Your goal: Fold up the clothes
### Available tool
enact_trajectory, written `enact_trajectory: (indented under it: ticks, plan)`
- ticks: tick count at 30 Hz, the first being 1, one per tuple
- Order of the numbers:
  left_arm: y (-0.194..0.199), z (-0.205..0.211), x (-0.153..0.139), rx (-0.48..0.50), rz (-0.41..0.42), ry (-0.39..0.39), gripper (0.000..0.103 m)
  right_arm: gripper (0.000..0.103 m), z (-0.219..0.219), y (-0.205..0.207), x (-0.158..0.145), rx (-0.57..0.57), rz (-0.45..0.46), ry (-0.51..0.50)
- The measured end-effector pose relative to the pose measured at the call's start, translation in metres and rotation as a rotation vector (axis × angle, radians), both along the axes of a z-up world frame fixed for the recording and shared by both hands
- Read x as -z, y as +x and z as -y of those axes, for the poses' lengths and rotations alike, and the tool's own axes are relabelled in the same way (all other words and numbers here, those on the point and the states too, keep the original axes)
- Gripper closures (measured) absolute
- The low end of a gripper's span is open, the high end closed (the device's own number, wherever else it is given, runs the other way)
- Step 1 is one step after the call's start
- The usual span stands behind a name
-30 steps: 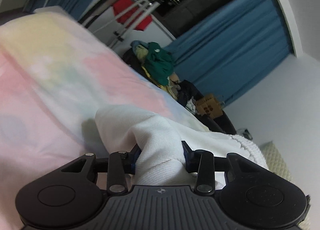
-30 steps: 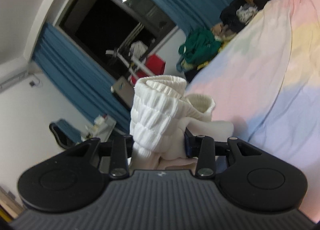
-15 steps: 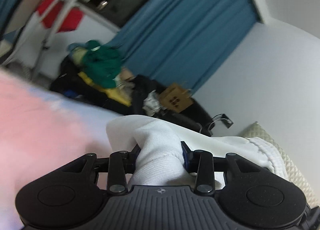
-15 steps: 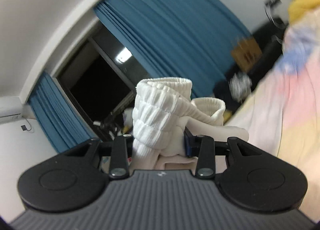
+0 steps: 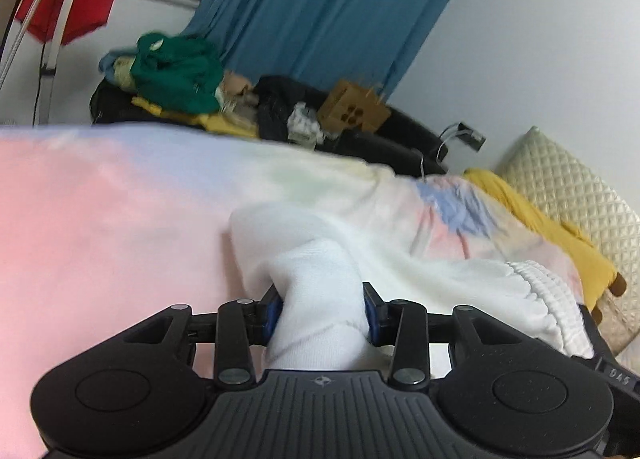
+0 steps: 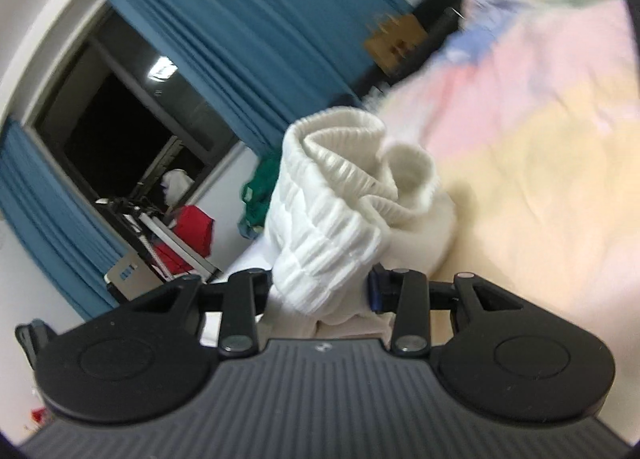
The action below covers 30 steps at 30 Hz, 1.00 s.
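Note:
A white garment (image 5: 400, 255) lies over the pastel bedspread (image 5: 100, 219). My left gripper (image 5: 320, 305) is shut on a bunched fold of its smooth fabric. The garment's ribbed hem (image 5: 544, 291) trails off to the right. In the right wrist view my right gripper (image 6: 320, 291) is shut on the same white garment (image 6: 320, 235) at its thick ribbed band, which bulges up above the fingers. A rolled cuff (image 6: 408, 171) sits just behind. The fingertips of both grippers are hidden in cloth.
A quilted cream headboard (image 5: 560, 183) and a yellow cloth (image 5: 540, 227) are at the bed's right end. Beyond the bed are a heap of clothes with a green garment (image 5: 176, 75), a cardboard box (image 5: 356, 111), blue curtains (image 5: 320, 11) and a drying rack with a red item (image 6: 188, 235).
Both grippers have swung with the white garment still held. The left view has turned from the bedspread toward the headboard; the right view tilted up to the window, then back down to the bed.

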<state>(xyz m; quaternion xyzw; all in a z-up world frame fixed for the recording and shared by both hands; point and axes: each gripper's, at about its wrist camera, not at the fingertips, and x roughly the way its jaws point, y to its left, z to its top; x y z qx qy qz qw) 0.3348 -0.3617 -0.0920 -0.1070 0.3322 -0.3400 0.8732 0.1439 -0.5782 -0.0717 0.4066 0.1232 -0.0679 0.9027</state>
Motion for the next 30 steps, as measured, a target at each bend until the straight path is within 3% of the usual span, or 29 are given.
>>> enact_trajectory:
  ticks: [6,9,12,21,27,28,30]
  plan:
    - [-0.034,-0.025,0.017,0.007,-0.035,0.113,0.052,0.057,-0.006,-0.017,0.039,0.044,-0.188,0.119]
    - [-0.051,-0.035,0.004,-0.012,-0.025,0.137,0.054,0.056,-0.004,-0.028,0.038,0.037,-0.237,0.165]
    - [-0.072,-0.056,-0.031,-0.008,-0.006,0.109,0.054,0.056,-0.01,-0.051,0.008,0.057,-0.273,0.1]
    - [-0.162,-0.096,-0.15,0.002,0.157,0.133,0.049,0.056,-0.067,-0.115,-0.12,-0.019,-0.198,-0.204]
    - [-0.243,-0.125,-0.201,0.007,0.271,0.11,0.015,0.052,-0.116,-0.15,-0.181,-0.051,-0.139,-0.339]
    - [-0.257,-0.13,-0.208,0.009,0.289,0.103,0.009,0.049,-0.123,-0.157,-0.189,-0.053,-0.129,-0.364]
    - [-0.277,-0.138,-0.209,0.007,0.307,0.105,0.0,0.031,-0.139,-0.17,-0.199,-0.051,-0.111,-0.412]
